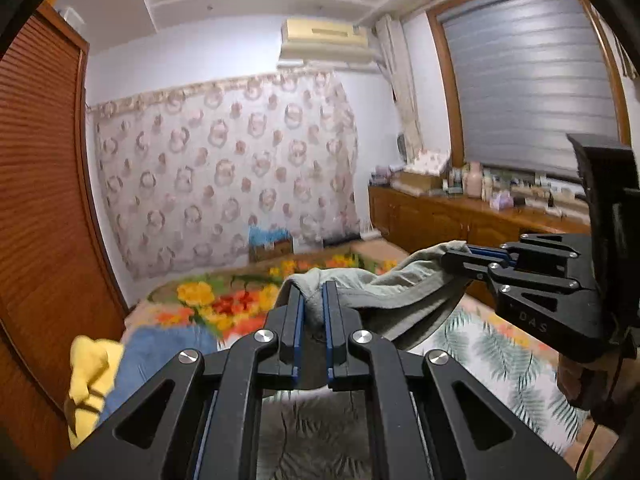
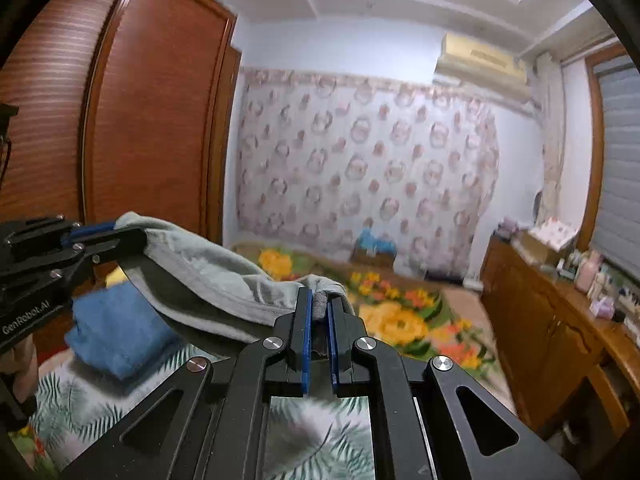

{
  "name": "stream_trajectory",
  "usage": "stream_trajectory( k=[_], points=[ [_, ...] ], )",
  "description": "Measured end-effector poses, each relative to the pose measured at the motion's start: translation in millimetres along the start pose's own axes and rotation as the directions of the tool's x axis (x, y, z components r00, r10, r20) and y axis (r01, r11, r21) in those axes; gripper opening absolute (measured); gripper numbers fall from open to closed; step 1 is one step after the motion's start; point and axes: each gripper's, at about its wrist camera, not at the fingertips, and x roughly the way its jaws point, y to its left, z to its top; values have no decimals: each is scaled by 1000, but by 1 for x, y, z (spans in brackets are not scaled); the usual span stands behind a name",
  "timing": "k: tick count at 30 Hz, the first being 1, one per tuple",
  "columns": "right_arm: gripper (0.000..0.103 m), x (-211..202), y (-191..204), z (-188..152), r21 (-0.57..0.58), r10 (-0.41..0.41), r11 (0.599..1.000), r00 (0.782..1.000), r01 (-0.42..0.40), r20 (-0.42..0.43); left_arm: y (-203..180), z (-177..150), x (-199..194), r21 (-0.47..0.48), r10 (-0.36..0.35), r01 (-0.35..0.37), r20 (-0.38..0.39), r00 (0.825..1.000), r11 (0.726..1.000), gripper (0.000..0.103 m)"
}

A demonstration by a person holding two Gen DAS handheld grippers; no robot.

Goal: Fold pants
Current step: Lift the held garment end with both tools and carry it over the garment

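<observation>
Grey pants hang in the air between my two grippers, above a bed with a leaf-print sheet. My left gripper is shut on one edge of the pants. My right gripper is shut on the other edge; it also shows in the left wrist view at the right. In the right wrist view the pants stretch left to the left gripper. The lower part of the pants is hidden below my fingers.
A blue folded garment and a yellow one lie on the bed at the left. A floral blanket lies farther back. A wooden wardrobe stands left, and a wooden counter with bottles stands right.
</observation>
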Motion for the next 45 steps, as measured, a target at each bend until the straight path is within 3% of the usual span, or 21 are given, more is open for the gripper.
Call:
stream_trajectory(
  k=[4,12,18,26,33,45],
  points=[
    [7,13,4,-8,0,38,999,997,-38,-66,-1,-19,5,4,-19,19,-79,997,1000,9],
    [7,6,-6,16,-27,81,996,992,-84,-95,-17,-25,-7,27,-44,47,-111,993,999,9],
    [7,7,-35,-2,-22,94,995,988,-97,-119,-25,-29,-14,26,-61,65,-123,991,998,9],
    [7,-3,-36,-21,35,144,989,978,-141,-150,-30,-41,-35,0,-102,103,-129,986,995,9],
    [7,-20,-44,-44,112,208,975,963,-191,-170,-35,-67,-58,-44,-159,154,-139,978,987,9],
    [7,-48,-38,-66,154,265,960,939,-235,-220,-36,-114,-82,-106,-191,173,-195,962,979,9]
  ],
)
